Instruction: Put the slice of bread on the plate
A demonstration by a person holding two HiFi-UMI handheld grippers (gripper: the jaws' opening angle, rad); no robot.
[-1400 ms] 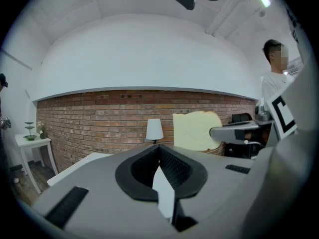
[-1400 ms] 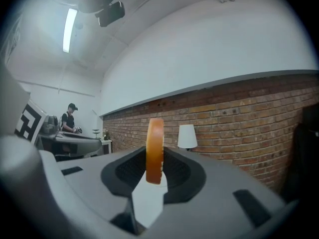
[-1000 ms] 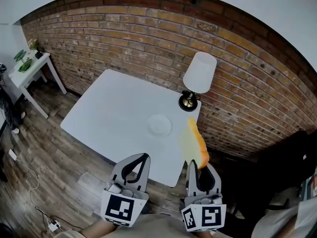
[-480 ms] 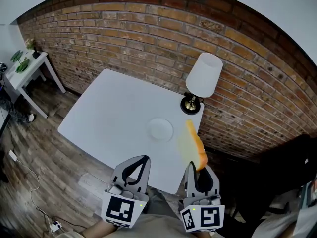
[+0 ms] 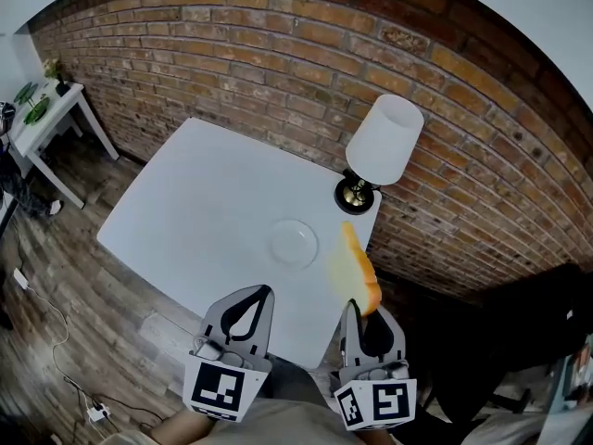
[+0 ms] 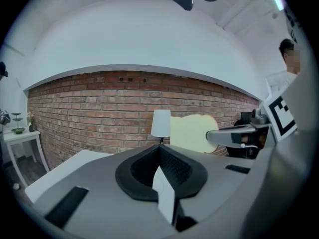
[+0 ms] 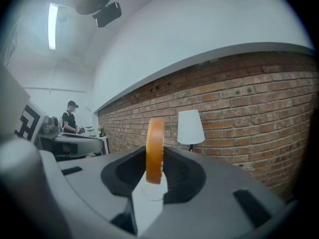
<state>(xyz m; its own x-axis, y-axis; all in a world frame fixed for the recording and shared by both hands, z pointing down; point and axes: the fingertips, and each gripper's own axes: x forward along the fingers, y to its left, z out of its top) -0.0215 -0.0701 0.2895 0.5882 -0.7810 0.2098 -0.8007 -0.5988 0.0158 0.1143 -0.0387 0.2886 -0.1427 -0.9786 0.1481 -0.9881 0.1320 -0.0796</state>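
The right claw [image 5: 364, 311] is clamped on the bread [image 5: 356, 270], pinching its lower edge so the slice stands up on edge, orange crust showing toward the claw and its pale face turned toward the left claw [image 5: 248, 294]. The bread is held in the air over the table's [image 5: 199, 193] right border, just beside the plate [image 5: 294, 245] and not touching it. The plate lies bare on the white table, nearer the right side. The left claw has its jaws drawn together on nothing and hangs at the near edge of the table, beside the right one. A white-shaded lamp [image 5: 383, 145] stands at the table's far right corner, against the brick wall [image 5: 278, 63].
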